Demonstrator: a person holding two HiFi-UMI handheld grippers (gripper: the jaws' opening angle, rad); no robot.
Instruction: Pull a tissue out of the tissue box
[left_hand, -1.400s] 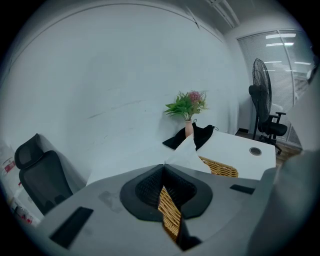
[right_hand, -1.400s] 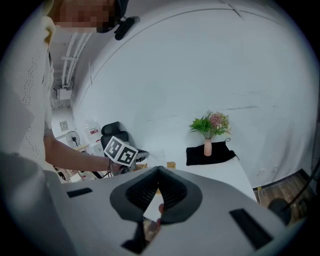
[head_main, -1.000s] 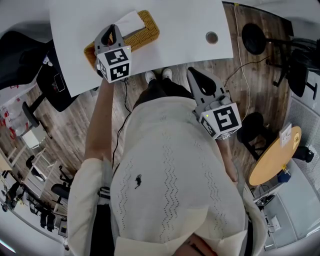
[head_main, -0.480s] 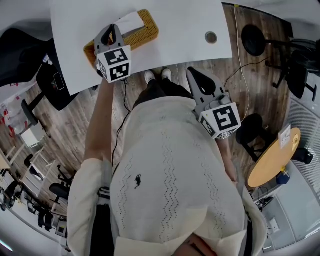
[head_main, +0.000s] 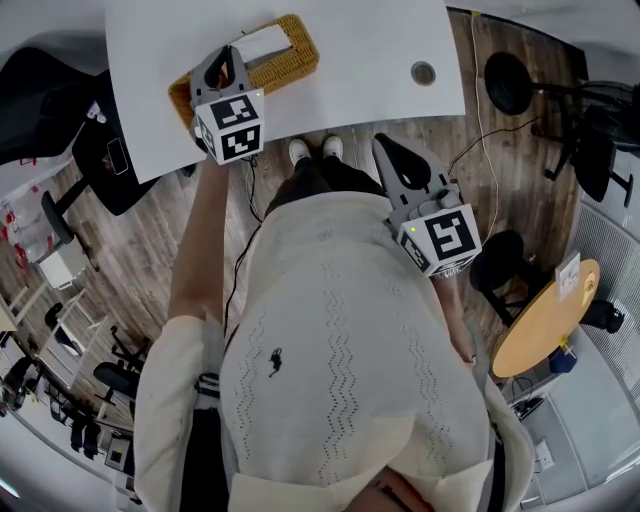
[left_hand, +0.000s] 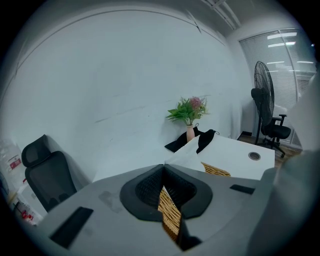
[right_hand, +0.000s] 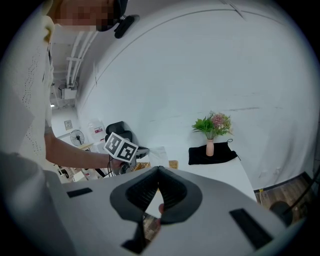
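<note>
Since a second ago nothing has really shifted; both claws keep their places. My left claw (head_main: 229, 52) hangs over the left end of the tissue box (head_main: 290, 52). Its jaws are pressed tip to tip with nothing between them, just beside the white tissue (head_main: 257, 42) standing up from the box's top. I judge I'm lining up before opening to pinch it. The box rests on the white table (head_main: 360, 60). My right claw (head_main: 381, 142), also closed and empty, waits well apart from the box, beyond the table's edge, out of the way.

Woven wicker tissue box (head_main: 296, 52), soft paper tissue (head_main: 262, 42), smooth matt table (head_main: 360, 45).
</note>
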